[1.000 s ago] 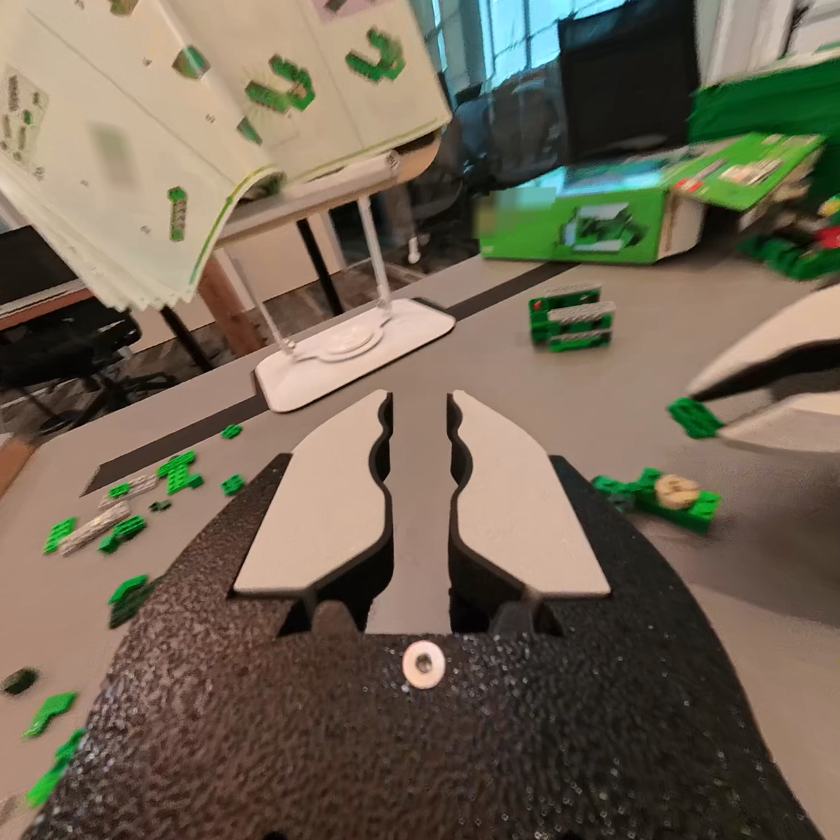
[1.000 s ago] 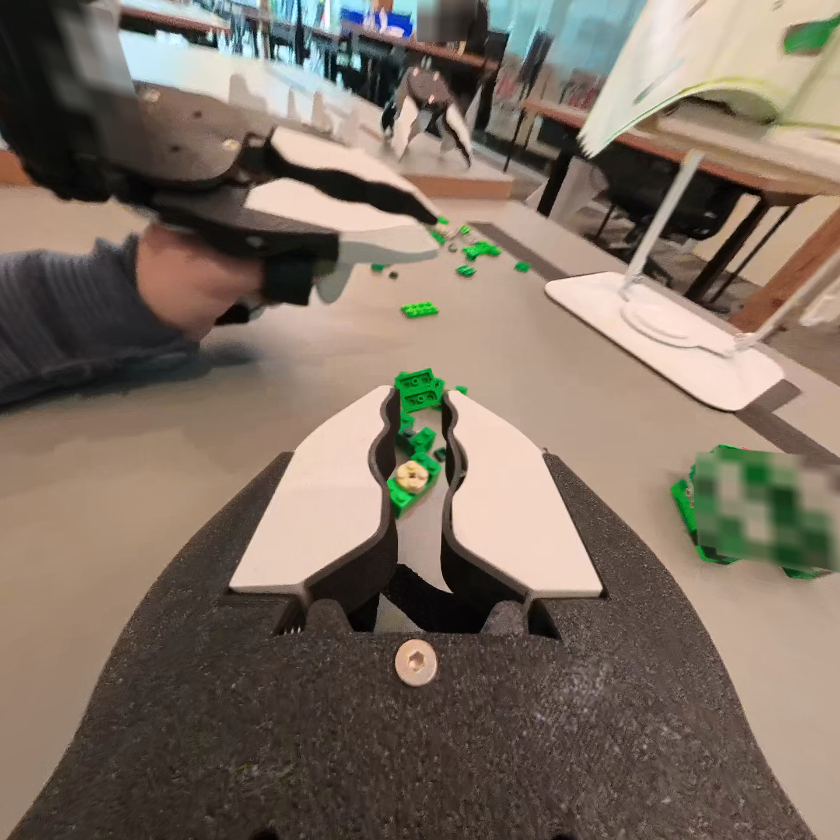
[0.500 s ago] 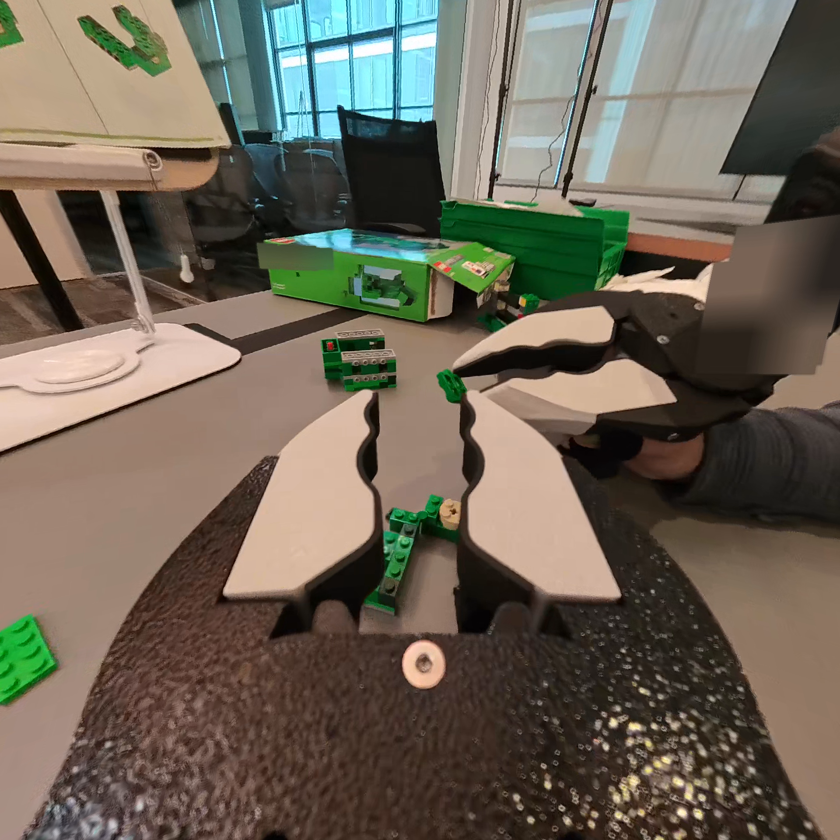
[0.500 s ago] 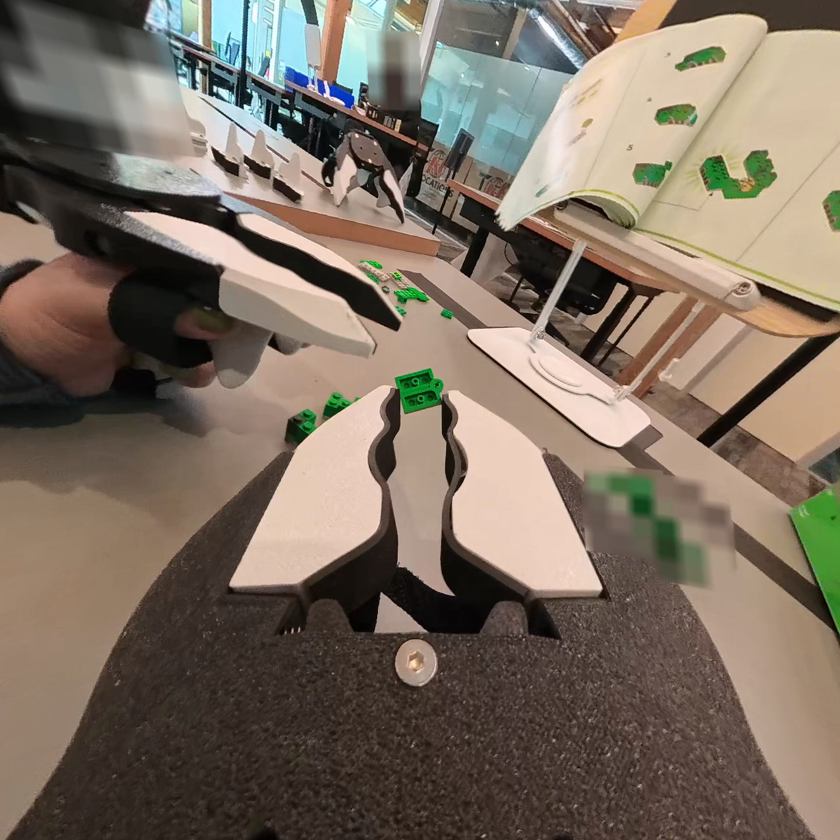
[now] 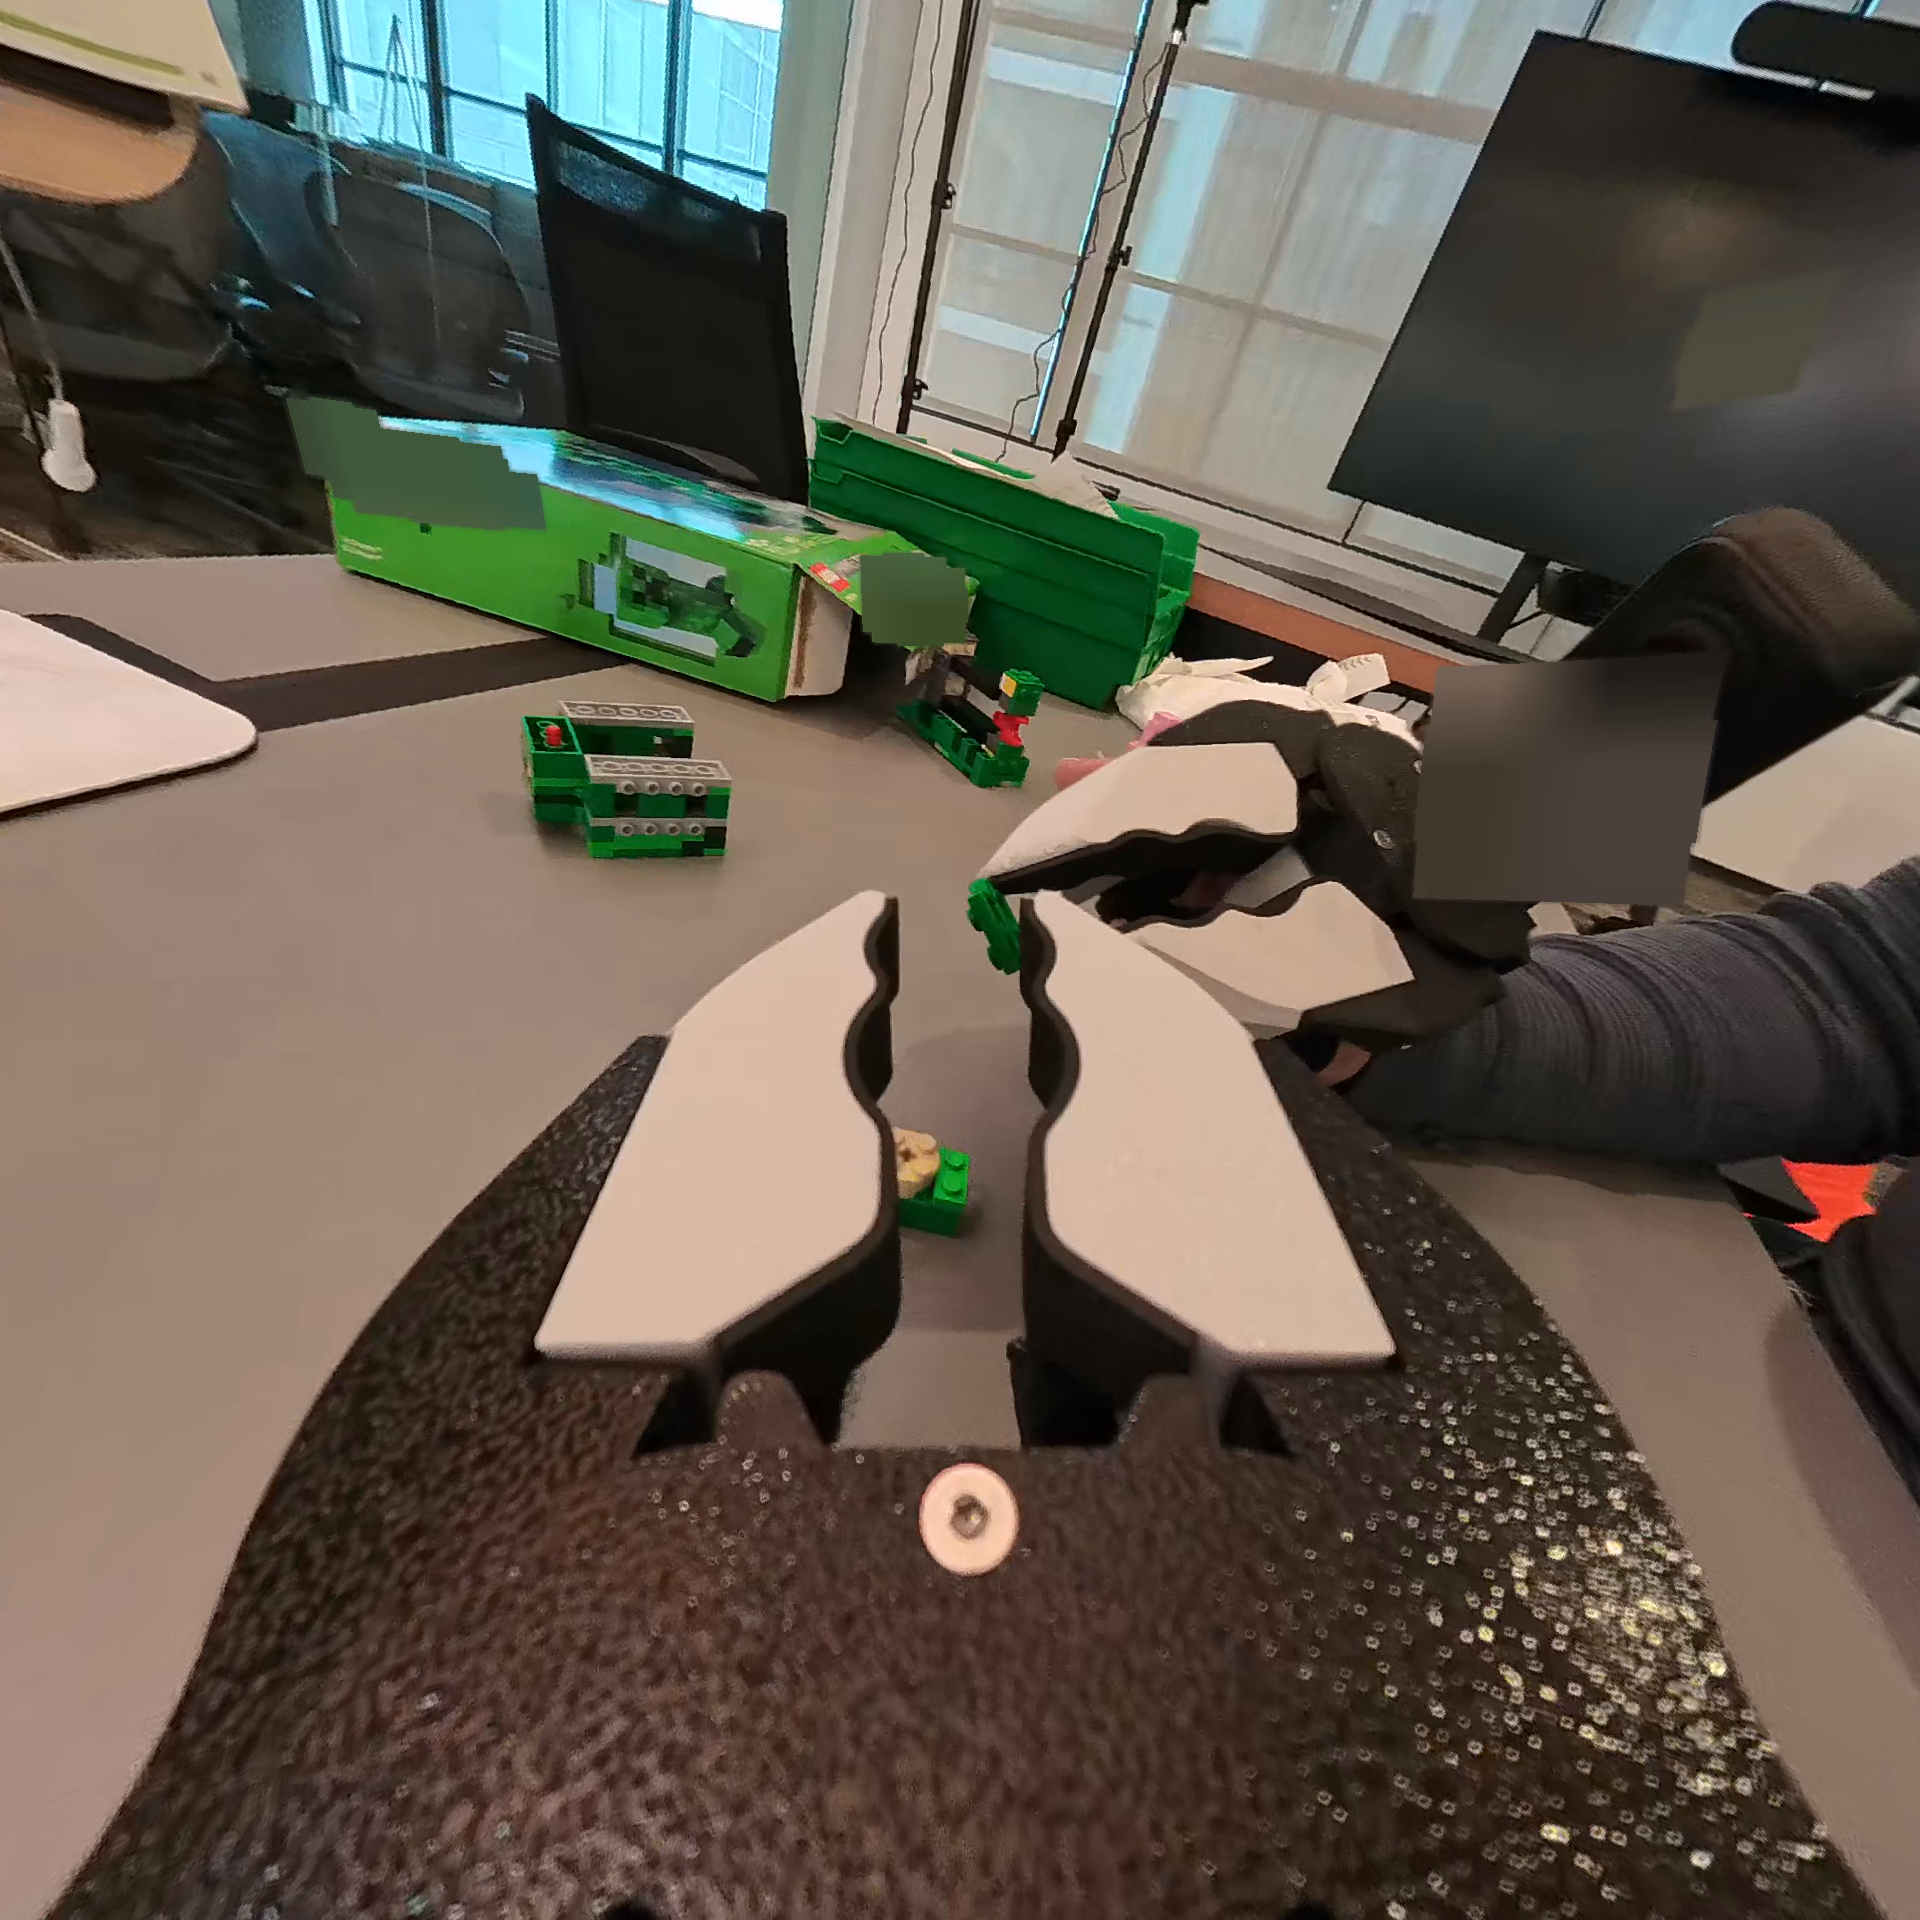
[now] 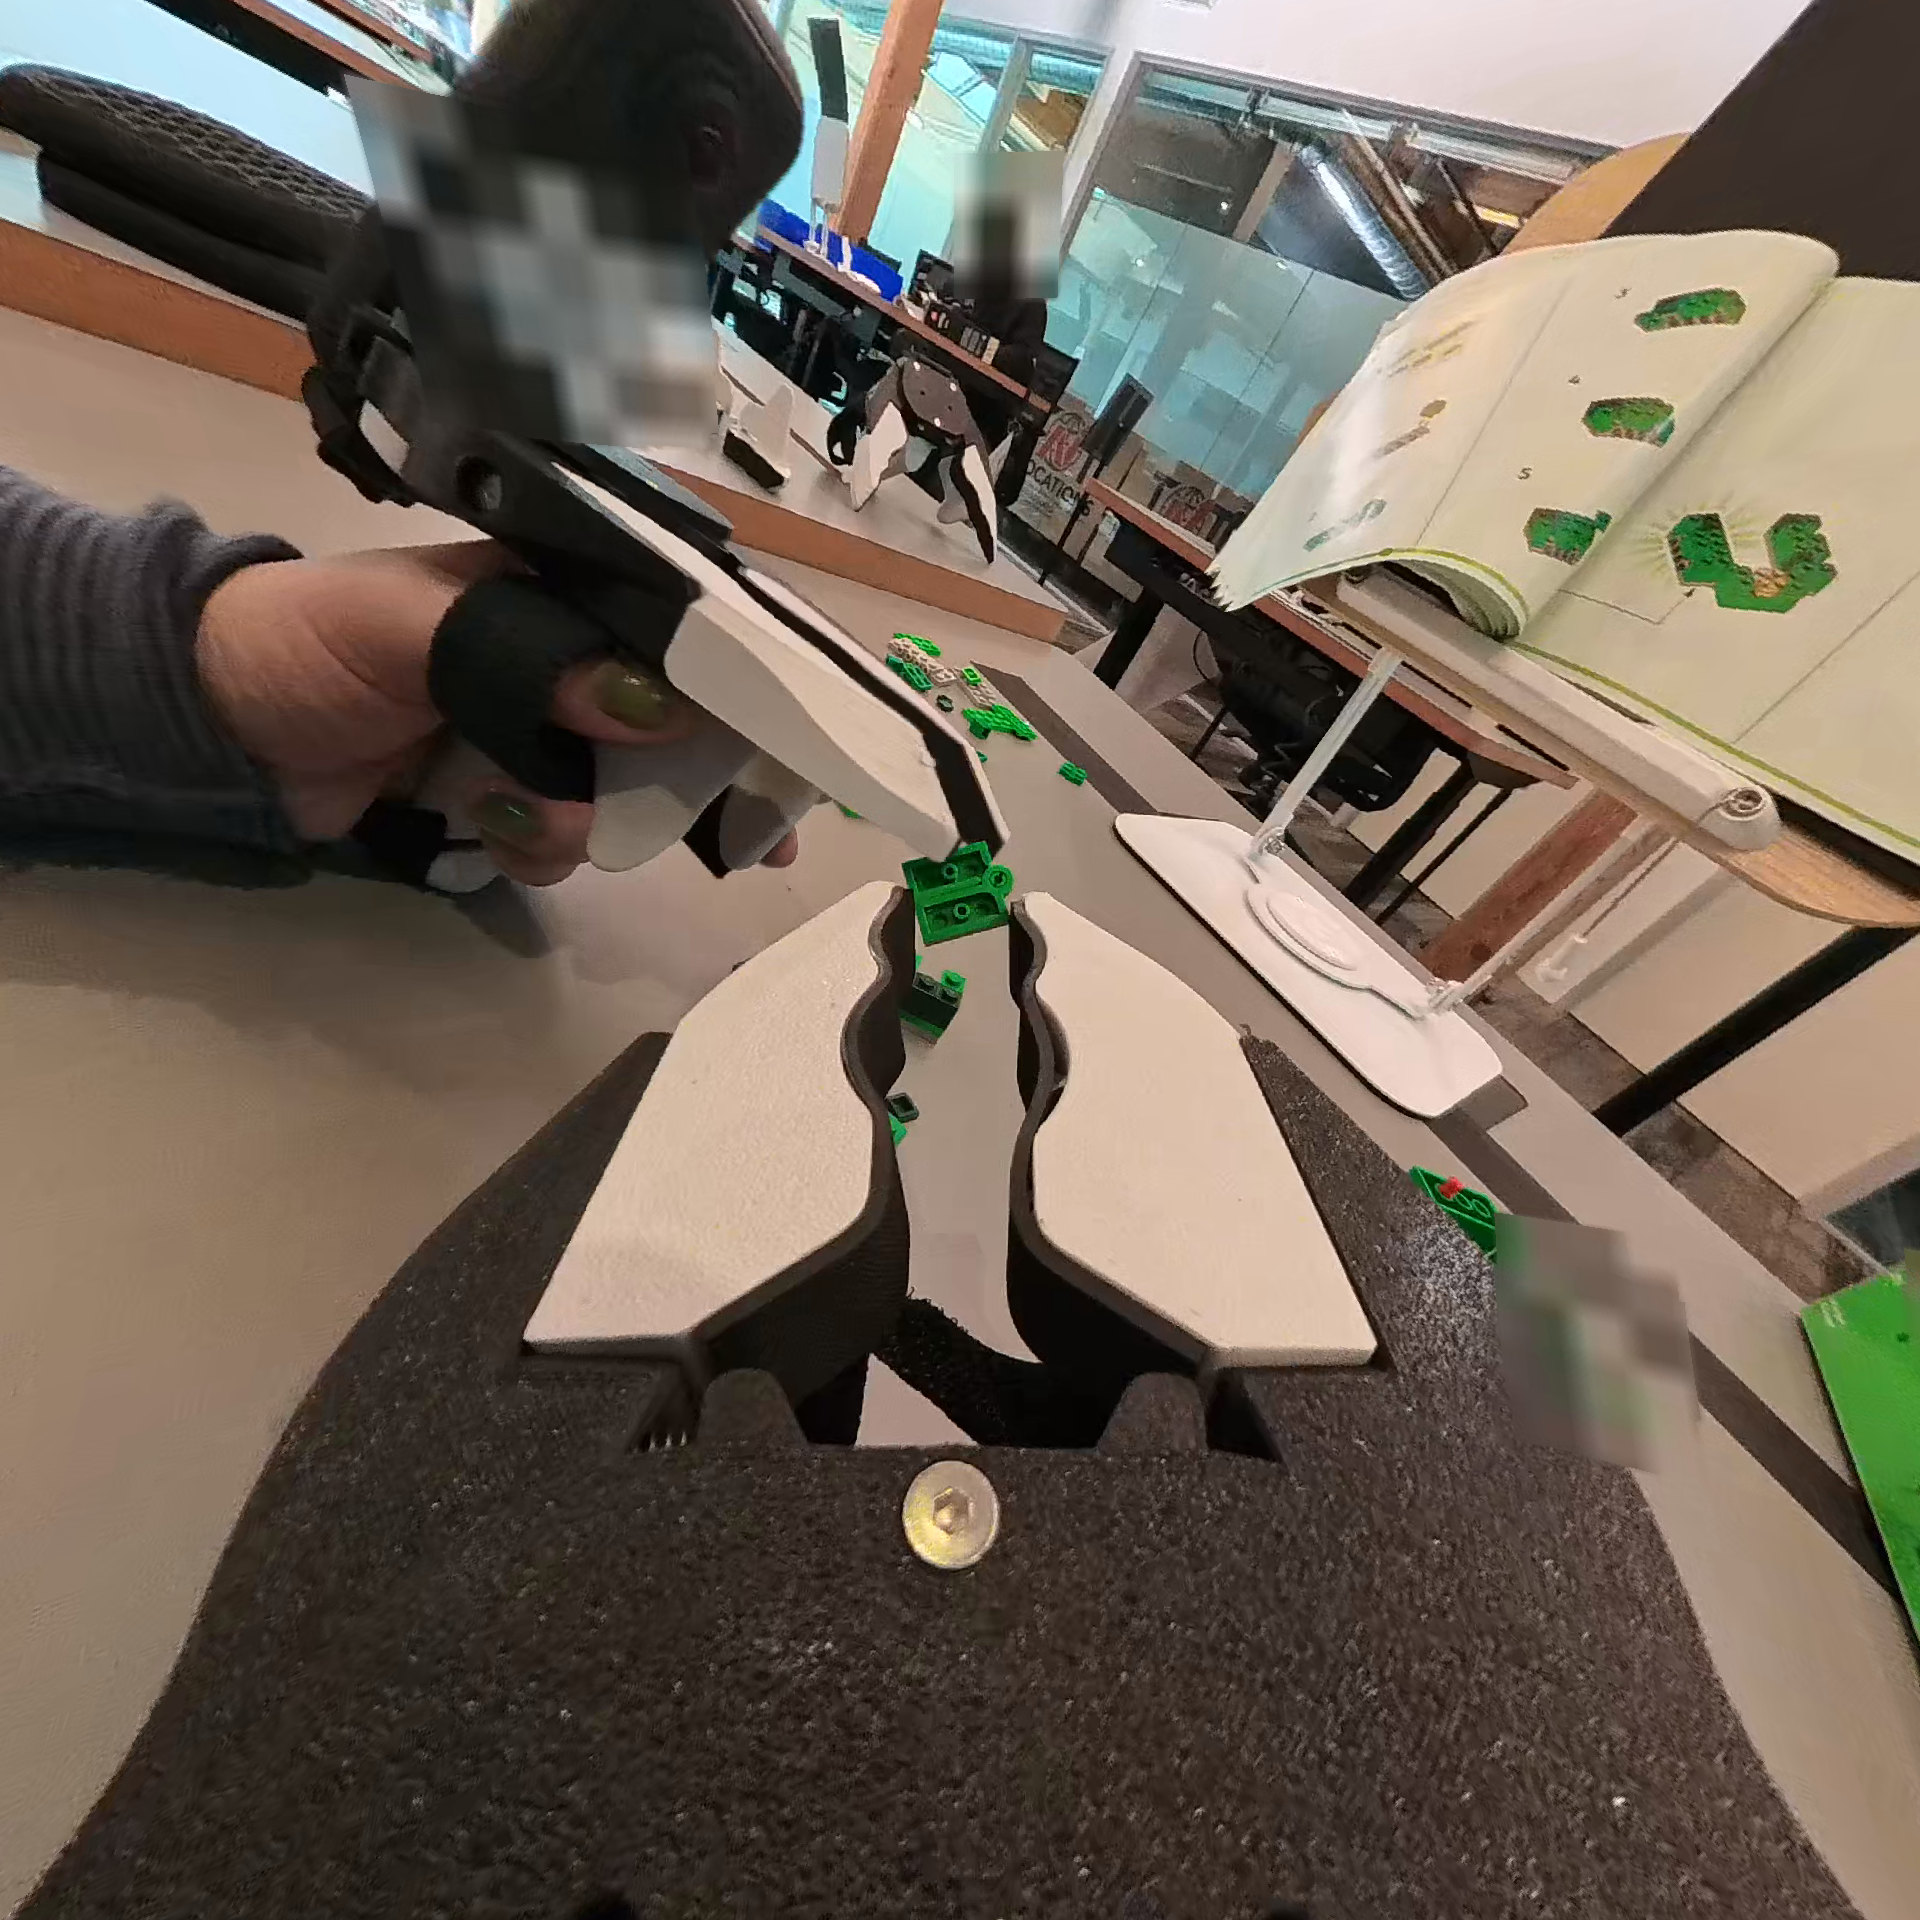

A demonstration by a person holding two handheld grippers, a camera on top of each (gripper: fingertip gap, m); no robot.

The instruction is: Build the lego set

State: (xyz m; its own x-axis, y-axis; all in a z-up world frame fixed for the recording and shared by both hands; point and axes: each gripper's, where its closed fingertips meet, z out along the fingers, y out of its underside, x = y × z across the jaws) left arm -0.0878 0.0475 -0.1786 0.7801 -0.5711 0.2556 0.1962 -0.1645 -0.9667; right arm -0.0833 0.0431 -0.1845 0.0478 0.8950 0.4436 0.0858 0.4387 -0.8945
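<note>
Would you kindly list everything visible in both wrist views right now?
Small green plate piece: one, green, pinched in the right gripper's tips.
Partial build with tan stud: one, green, on the table between the left gripper's fingers.
Green-and-grey block assembly: one, mid-table.
Set box: one, green, far table edge.
Loose bricks: several, green and grey, scattered far off.
Instruction booklet: one, cream, open on a white stand.
Table: one, grey.
Left gripper: open.
Right gripper: shut on the plate.

An office is shown. Big windows (image 5: 1195, 260), a black office chair (image 5: 665, 312) and a large dark screen (image 5: 1662, 312) are seen. Long desks (image 6: 894, 540) and glass walls (image 6: 1226, 312) are seen farther back.
</note>
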